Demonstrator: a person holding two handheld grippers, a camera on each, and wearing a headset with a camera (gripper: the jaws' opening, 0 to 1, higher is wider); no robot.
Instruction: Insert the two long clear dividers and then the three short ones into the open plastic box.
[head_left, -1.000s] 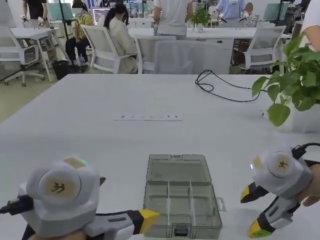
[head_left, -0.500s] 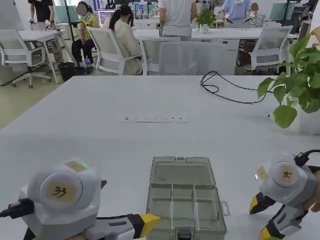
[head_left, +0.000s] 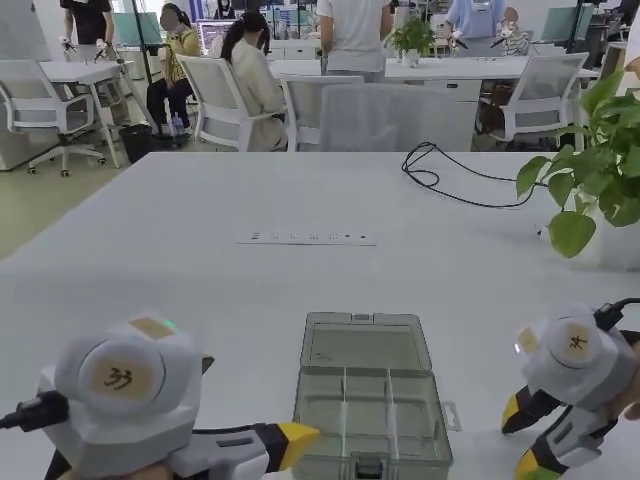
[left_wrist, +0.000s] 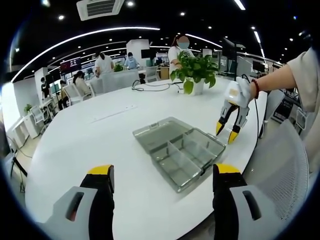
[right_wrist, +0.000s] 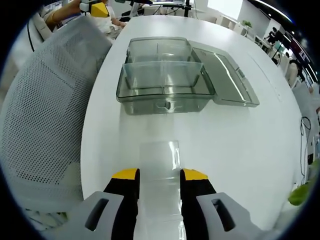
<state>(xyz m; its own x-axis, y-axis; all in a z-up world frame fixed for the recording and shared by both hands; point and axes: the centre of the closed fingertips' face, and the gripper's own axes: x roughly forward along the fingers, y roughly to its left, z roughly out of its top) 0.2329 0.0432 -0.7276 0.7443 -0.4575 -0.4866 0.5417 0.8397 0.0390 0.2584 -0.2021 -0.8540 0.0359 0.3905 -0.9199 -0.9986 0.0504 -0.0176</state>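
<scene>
- On the near edge of the white table (head_left: 200, 280), the open plastic box (head_left: 400, 452) is lying with its lid (head_left: 365, 345) folded out to the far side. Dividers (head_left: 345, 405) are standing inside it.
- Left gripper (left_wrist: 164, 170) is hovering left of the box, jaws wide apart around nothing.
- Right gripper (right_wrist: 159, 174) is sitting right of the box, jaws clamping a clear divider (right_wrist: 159, 155) by its edges.
</scene>
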